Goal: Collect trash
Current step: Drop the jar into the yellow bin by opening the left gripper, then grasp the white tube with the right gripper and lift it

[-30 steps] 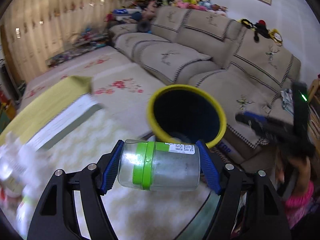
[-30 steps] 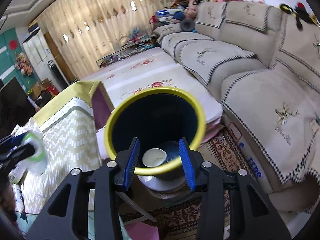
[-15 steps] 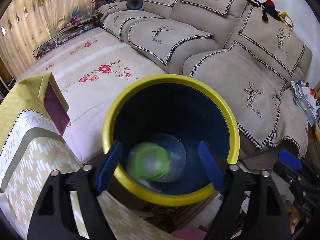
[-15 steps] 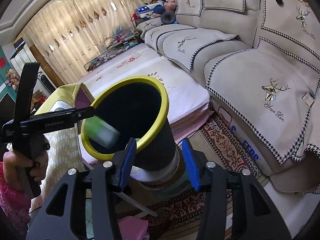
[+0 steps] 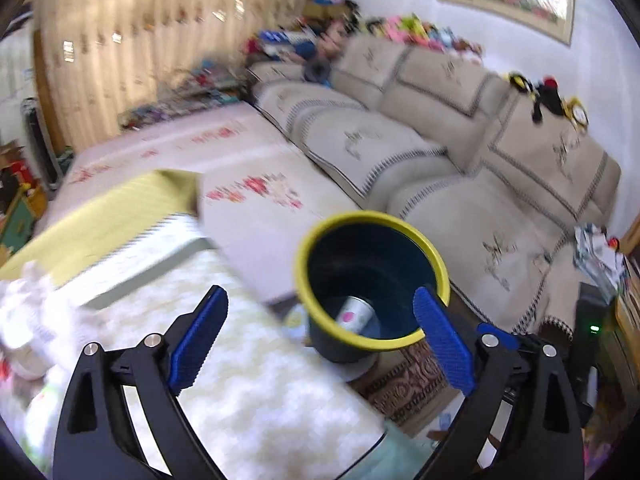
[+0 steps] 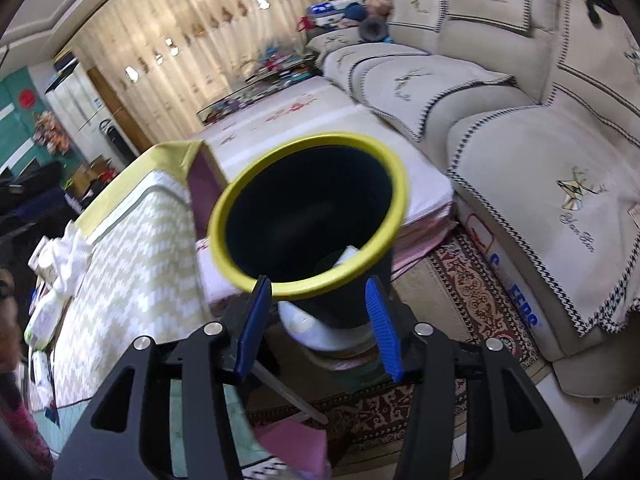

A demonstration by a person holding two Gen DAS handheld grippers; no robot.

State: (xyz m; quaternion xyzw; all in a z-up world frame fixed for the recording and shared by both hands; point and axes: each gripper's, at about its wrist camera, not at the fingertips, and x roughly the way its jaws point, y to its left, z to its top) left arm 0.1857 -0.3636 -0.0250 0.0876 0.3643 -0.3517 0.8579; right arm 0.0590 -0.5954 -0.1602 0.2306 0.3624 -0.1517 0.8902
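Down at the bottom of the yellow-rimmed bin lies the jar, pale and cylindrical, tipped on its side so that its long axis slants across the bin floor; which end carries the lid cannot be told. From the right wrist view only a pale sliver of the jar shows past the near rim of the bin. That dark bin stands upright on a white round base over a patterned rug, beside the desk with its zigzag cloth. Above that cloth hovers the left claw, its blue fingers spread wide apart with nothing between them. By the bin's near wall sits the right claw, its fingers apart too and empty. Crumpled white wrappers lie on the desk's far-left side, blurred. Beyond the bin runs a beige sofa.
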